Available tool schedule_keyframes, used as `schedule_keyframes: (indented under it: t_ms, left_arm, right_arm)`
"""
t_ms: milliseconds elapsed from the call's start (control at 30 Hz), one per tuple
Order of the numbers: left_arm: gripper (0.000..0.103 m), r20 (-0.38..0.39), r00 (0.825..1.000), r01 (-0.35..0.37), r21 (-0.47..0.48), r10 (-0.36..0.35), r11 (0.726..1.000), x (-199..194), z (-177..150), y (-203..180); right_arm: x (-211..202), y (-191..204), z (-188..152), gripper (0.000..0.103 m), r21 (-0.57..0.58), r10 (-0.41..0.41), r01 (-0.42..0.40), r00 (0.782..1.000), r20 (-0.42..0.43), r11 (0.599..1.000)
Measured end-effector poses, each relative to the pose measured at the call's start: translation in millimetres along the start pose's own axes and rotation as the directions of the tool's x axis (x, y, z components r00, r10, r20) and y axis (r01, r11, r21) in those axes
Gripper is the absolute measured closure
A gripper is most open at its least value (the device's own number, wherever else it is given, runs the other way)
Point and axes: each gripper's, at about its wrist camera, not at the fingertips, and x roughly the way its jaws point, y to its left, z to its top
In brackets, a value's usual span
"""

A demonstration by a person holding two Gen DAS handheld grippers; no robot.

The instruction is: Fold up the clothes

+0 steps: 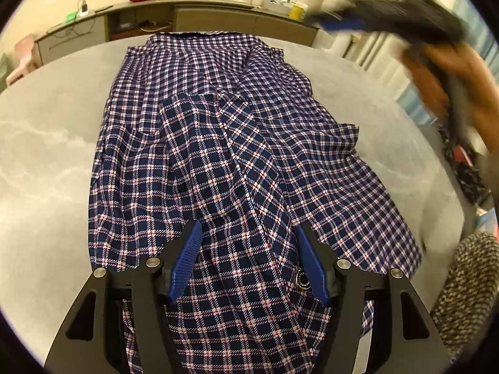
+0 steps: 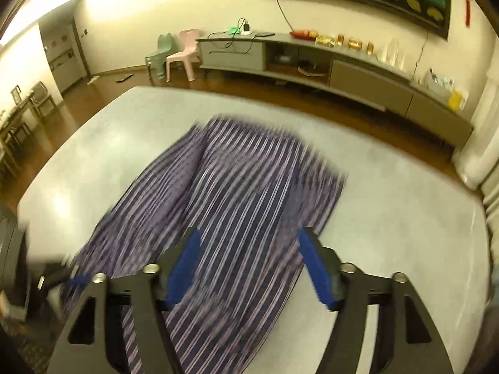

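Note:
A navy, white and red plaid shirt (image 1: 224, 143) lies lengthwise on the grey table (image 1: 46, 155), with a sleeve folded over its middle. My left gripper (image 1: 248, 260) hovers low over the near end of the shirt, its blue pads wide apart and nothing pinched between them; a dark button shows near the right pad. In the right wrist view the same shirt (image 2: 237, 193) appears smeared by motion blur. My right gripper (image 2: 249, 265) hangs open well above it. The right gripper (image 1: 402, 9) also shows blurred at the top right of the left wrist view, held by a hand (image 1: 449, 78).
A long low cabinet (image 2: 343, 71) with fruit and small items runs along the far wall. Two small plastic chairs (image 2: 177, 53) stand beside it. The table edge (image 2: 405, 143) curves around the shirt, with bare grey surface on both sides. A tweed sleeve (image 1: 464, 286) is at the right.

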Motion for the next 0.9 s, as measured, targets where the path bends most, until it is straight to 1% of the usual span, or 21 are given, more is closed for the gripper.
schedule_keyframes:
  t_ms: [67, 100, 167, 200, 233, 300, 367, 400, 433, 467, 500, 533, 567, 600, 667, 700, 733, 800, 833, 867, 900]
  left_arm:
    - [0.038, -0.006, 1.0, 0.011, 0.005, -0.011, 1.0, -5, -1, 3]
    - [0.038, -0.007, 1.0, 0.017, 0.004, -0.017, 1.0, -4, 0, 2]
    - [0.038, -0.007, 0.999, 0.032, 0.001, -0.032, 0.999, -2, 3, 6]
    - [0.038, -0.007, 0.999, 0.042, -0.003, -0.042, 0.999, -1, 5, 11]
    - [0.038, -0.009, 0.999, 0.05, -0.006, -0.05, 0.999, 8, 11, 12]
    - [0.038, -0.014, 0.997, 0.07, -0.019, -0.071, 0.997, 12, 13, 13]
    - [0.038, -0.016, 0.995, 0.1, -0.049, -0.1, 0.994, 8, 14, 20]
    - [0.038, -0.018, 0.993, 0.114, -0.063, -0.115, 0.991, 6, 14, 23]
    - [0.038, -0.016, 0.992, 0.123, -0.078, -0.125, 0.989, 6, 14, 25]
    - [0.038, -0.014, 0.991, 0.133, -0.092, -0.134, 0.987, 6, 15, 28]
    - [0.038, -0.013, 0.99, 0.142, -0.106, -0.144, 0.984, 6, 16, 30]
    - [0.038, -0.011, 0.989, 0.145, -0.113, -0.147, 0.983, 4, 15, 31]
    - [0.038, -0.008, 0.988, 0.15, -0.123, -0.152, 0.981, 3, 15, 32]
    - [0.038, 0.002, 0.986, 0.166, -0.153, -0.167, 0.974, 2, 15, 36]
    - [0.038, 0.028, 0.979, 0.202, -0.221, -0.201, 0.954, -2, 14, 46]
    - [0.04, 0.071, 0.976, 0.219, -0.292, -0.207, 0.931, -10, 11, 58]
    - [0.043, 0.114, 0.971, 0.237, -0.361, -0.21, 0.902, -17, 9, 70]
    - [0.043, 0.188, 0.967, 0.243, -0.485, -0.171, 0.84, -36, 1, 97]
    - [0.043, 0.215, 0.966, 0.241, -0.532, -0.146, 0.811, -44, -4, 110]
    - [0.043, 0.24, 0.963, 0.241, -0.579, -0.12, 0.779, -52, -9, 123]
    - [0.043, 0.268, 0.958, 0.252, -0.631, -0.098, 0.733, -61, -18, 139]
  right_arm:
    - [29, -19, 34, 0.027, 0.009, -0.019, 0.02, 1.0, -0.023, 1.0]
    - [55, -32, 50, 0.027, 0.012, -0.036, 0.036, 0.998, -0.047, 0.999]
    - [103, -52, 72, 0.027, 0.01, -0.068, 0.07, 0.992, -0.103, 0.998]
    - [117, -59, 78, 0.027, 0.014, -0.068, 0.071, 0.99, -0.126, 0.997]
    - [132, -66, 83, 0.027, 0.018, -0.066, 0.069, 0.987, -0.15, 0.997]
    - [161, -74, 88, 0.027, 0.025, -0.03, 0.035, 0.982, -0.187, 0.999]
    - [160, -70, 86, 0.029, 0.01, -0.008, 0.01, 0.986, -0.169, 1.0]
    - [159, -68, 85, 0.049, 0.002, 0.002, -0.002, 0.987, -0.16, 1.0]
    - [158, -66, 85, 0.073, -0.005, 0.013, -0.014, 0.989, -0.151, 1.0]
    - [157, -64, 84, 0.079, -0.013, 0.024, -0.026, 0.99, -0.142, 1.0]
    - [157, -62, 83, 0.088, -0.021, 0.035, -0.038, 0.991, -0.133, 0.999]
    - [151, -59, 82, 0.091, -0.031, 0.042, -0.046, 0.993, -0.113, 0.998]
    - [126, -50, 80, 0.091, -0.048, 0.038, -0.041, 0.998, -0.055, 0.998]
    - [103, -42, 77, 0.092, -0.064, 0.043, -0.044, 0.999, -0.01, 0.997]
    - [54, -22, 67, 0.093, -0.105, 0.058, -0.05, 0.995, 0.075, 0.993]
    - [20, -5, 55, 0.093, -0.143, 0.064, -0.046, 0.99, 0.125, 0.989]
    - [-11, 13, 39, 0.093, -0.181, 0.063, -0.032, 0.984, 0.167, 0.983]
    - [-72, 48, 7, 0.093, -0.254, 0.066, 0.0, 0.966, 0.249, 0.967]
    - [-99, 64, -14, 0.093, -0.288, 0.068, 0.015, 0.958, 0.277, 0.957]
    - [-126, 85, -42, 0.093, -0.333, 0.065, 0.043, 0.949, 0.307, 0.942]
    - [-150, 105, -70, 0.093, -0.374, 0.065, 0.069, 0.941, 0.333, 0.925]
